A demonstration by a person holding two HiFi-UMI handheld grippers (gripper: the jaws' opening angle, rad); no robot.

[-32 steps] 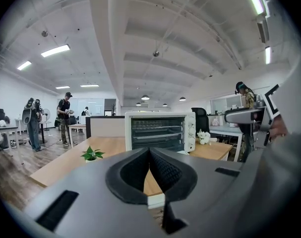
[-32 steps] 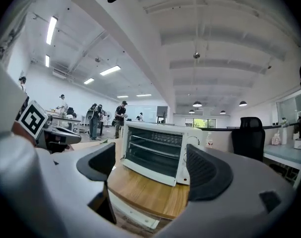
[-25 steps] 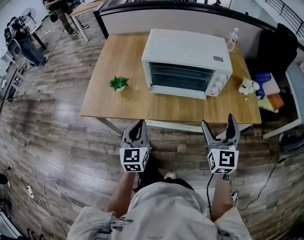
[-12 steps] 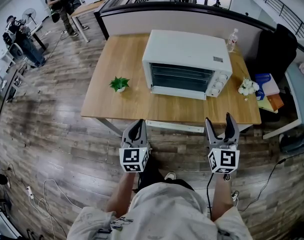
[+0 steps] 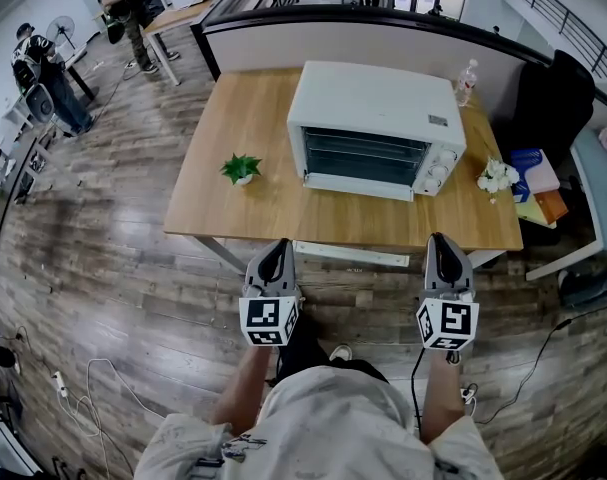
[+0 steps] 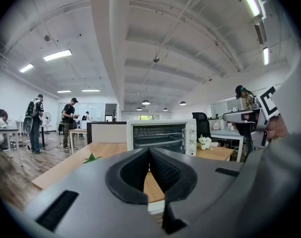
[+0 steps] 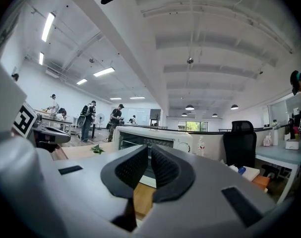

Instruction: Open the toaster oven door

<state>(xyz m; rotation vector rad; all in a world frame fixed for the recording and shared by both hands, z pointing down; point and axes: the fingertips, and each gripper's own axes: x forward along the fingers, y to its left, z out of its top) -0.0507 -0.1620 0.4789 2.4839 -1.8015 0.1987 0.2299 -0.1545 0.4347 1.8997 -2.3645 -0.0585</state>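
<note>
Looks down on a toaster oven (image 5: 375, 128) at twelve o'clock, set toward the far side of the worktop (image 5: 263, 203), its front turned to the near edge, likely so as to be reached from there. Finds its door (image 5: 363, 156) shut flat against the front, glass upright, with the knobs (image 5: 438, 168) just at three o'clock of it. Fits a door not opened so far as well as one swung closed again; settles neither from here.

Holds both grippers low, short of the worktop's near edge and well apart from the oven: left gripper (image 5: 276, 248) at seven o'clock, right gripper (image 5: 443, 242) at five. Shows the left fingers (image 6: 162, 170) pressed together at the tips, nothing between. Shows the right fingers (image 7: 165, 170) just closed to a bare slit, pinching nothing. Aims both roughly level at the oven front, seemingly lined up with the door rather than working on it.

Places a small potted plant (image 5: 240, 168) at nine o'clock of the oven and white flowers (image 5: 497, 176) at three o'clock, both off to the sides and, by judgement, outside the door's swing.
</note>
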